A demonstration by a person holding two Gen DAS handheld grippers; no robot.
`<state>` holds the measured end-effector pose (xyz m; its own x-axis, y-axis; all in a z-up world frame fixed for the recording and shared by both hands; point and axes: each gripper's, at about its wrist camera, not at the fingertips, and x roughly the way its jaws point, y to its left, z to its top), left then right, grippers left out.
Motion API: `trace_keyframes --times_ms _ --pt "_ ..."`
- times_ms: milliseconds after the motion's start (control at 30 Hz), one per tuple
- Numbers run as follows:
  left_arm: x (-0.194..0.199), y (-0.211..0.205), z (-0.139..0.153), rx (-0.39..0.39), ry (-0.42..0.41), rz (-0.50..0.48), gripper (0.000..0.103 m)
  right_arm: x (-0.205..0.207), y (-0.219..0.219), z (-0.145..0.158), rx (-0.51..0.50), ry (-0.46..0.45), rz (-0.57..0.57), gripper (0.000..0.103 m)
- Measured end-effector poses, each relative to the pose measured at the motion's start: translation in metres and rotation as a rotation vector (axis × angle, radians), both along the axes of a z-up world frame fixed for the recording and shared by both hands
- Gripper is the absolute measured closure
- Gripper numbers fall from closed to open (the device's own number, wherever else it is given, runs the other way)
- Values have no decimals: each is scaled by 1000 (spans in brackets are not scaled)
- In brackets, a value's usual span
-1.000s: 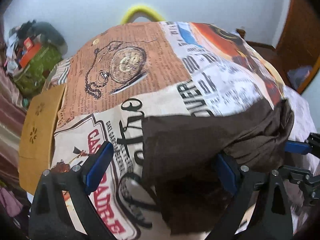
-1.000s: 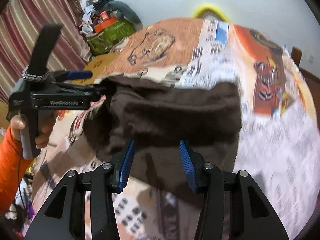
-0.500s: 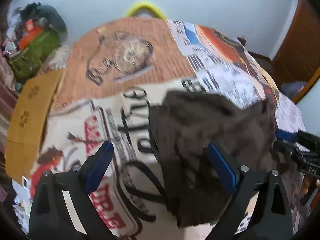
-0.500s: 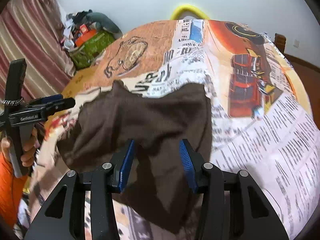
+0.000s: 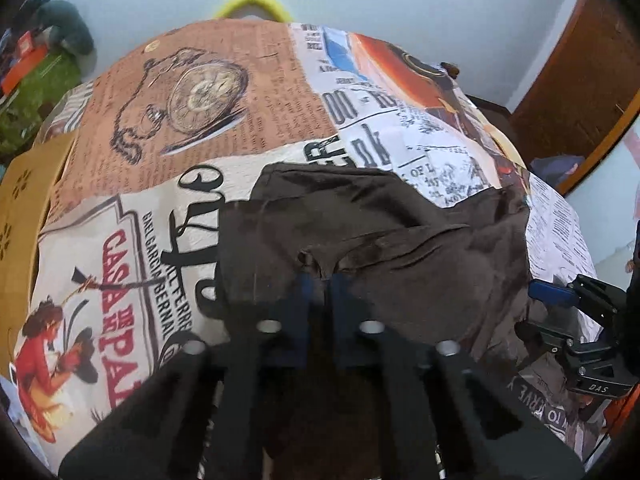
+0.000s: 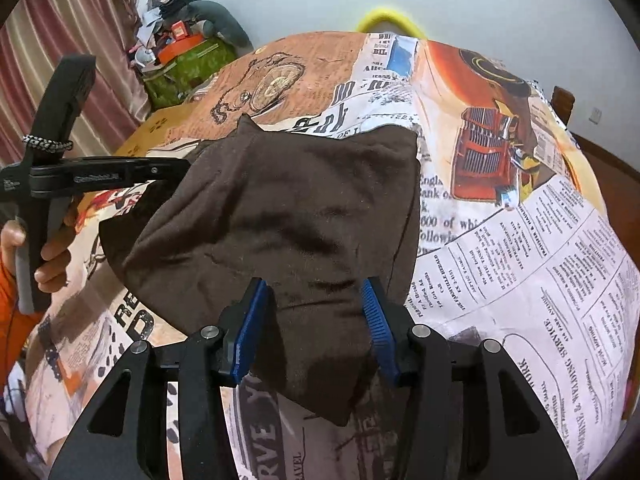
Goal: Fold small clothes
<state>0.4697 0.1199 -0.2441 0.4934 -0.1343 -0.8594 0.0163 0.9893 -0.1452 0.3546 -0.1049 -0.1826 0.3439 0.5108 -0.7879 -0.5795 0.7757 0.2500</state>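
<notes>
Since a second ago the left gripper (image 5: 319,280) has snapped its wide-open jaws together, and the cloth (image 5: 372,232) has dropped lower onto the table.

Left wrist view: the jaws are closed, pinching a small ridge of the brown cloth where it puckers between the blue pads. The pads and black fingers are blurred, and their lower parts merge with the dark fabric, so the exact bite is hard to make out. The cloth lies rumpled over the printed tablecloth (image 5: 132,280), hiding part of its lettering. At the right edge the right gripper (image 5: 560,300) is partly cut off. Behind the table stand a pale wall, a yellow arc (image 5: 252,0), a green heap (image 5: 36,88) at left and a wooden door (image 5: 580,92) at right.

Right wrist view: the right gripper (image 6: 316,332) has its jaws half apart and opening slightly; the cloth (image 6: 288,208) hangs between the pads (image 6: 250,332), touching the left one, though whether it is pinched cannot be told. The cloth's lower tip droops between the fingers onto the tablecloth (image 6: 520,260). At left, a hand (image 6: 44,256) in an orange sleeve holds the left gripper (image 6: 176,170), whose tips vanish behind the cloth's edge. Striped curtains (image 6: 80,40) hang at upper left beside a clutter pile (image 6: 180,52).
</notes>
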Motion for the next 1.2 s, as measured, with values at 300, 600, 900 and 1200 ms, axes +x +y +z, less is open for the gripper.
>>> trace_keyframes --times_ms 300,600,900,1200 --pt "5 33 23 39 -84 132 103 -4 -2 -3 15 -11 12 57" --pt "-8 52 8 -12 2 168 75 -5 -5 3 33 0 -12 57" --pt "-37 46 26 17 -60 111 22 4 -28 21 59 -20 -98 51" --pt "-10 43 -22 -56 104 124 19 32 -24 -2 62 76 -126 47"
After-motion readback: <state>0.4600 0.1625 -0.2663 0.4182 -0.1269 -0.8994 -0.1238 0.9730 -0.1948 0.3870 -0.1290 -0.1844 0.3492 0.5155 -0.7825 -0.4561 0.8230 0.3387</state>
